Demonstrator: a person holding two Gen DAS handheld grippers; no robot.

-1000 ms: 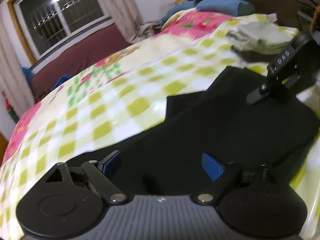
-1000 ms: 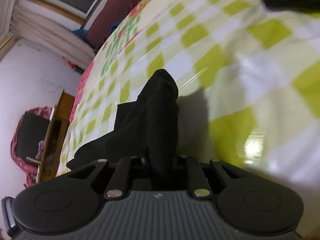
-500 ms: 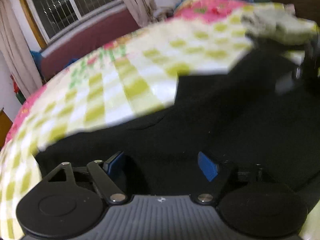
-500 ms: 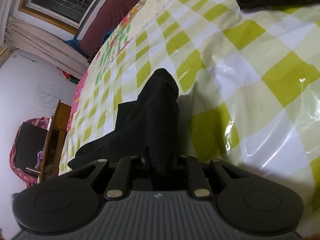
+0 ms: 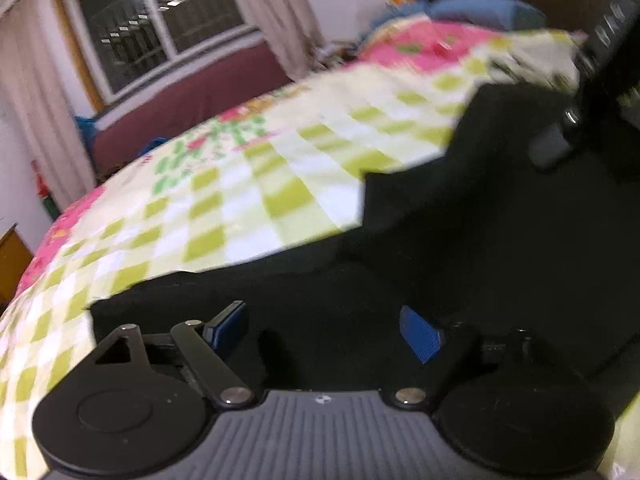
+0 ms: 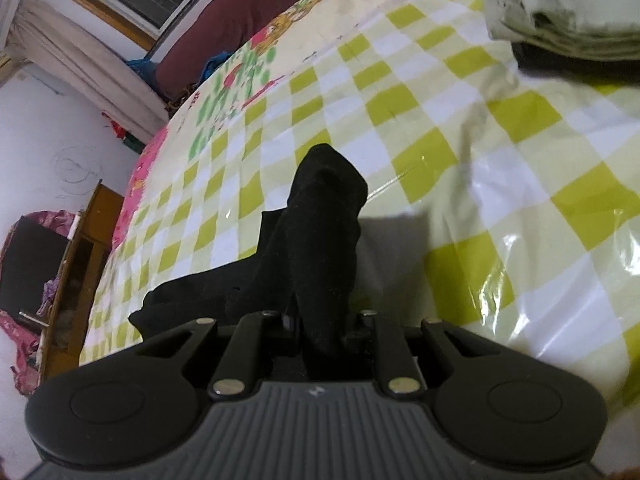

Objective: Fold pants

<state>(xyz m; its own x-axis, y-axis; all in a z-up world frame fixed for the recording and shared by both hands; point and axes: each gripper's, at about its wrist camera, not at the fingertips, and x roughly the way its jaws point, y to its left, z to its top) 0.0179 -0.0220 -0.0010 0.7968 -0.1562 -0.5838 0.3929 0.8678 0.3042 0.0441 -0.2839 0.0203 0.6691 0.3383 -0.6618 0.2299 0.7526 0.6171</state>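
Observation:
Black pants [image 5: 460, 216] lie on a bed with a green-and-white checked cover [image 5: 260, 184]. My left gripper [image 5: 324, 330] is open, its blue fingertips [image 5: 418, 334] hovering just over the near edge of the pants. My right gripper [image 6: 320, 316] is shut on a bunched fold of the black pants [image 6: 320, 220], which rises between the jaws above the cover [image 6: 500, 160]. The right gripper also shows at the upper right of the left wrist view [image 5: 580, 92], over the far end of the pants.
A stack of folded pale green and dark clothes [image 6: 560, 12] lies at the far right of the bed. A window [image 5: 160, 28] with curtains and a maroon headboard [image 5: 192, 104] stand beyond. A wooden cabinet [image 6: 76, 256] is at the left.
The right gripper has lifted its fold of pants and moved toward the folded stack. The left gripper has shifted slightly over the near pants edge, still open.

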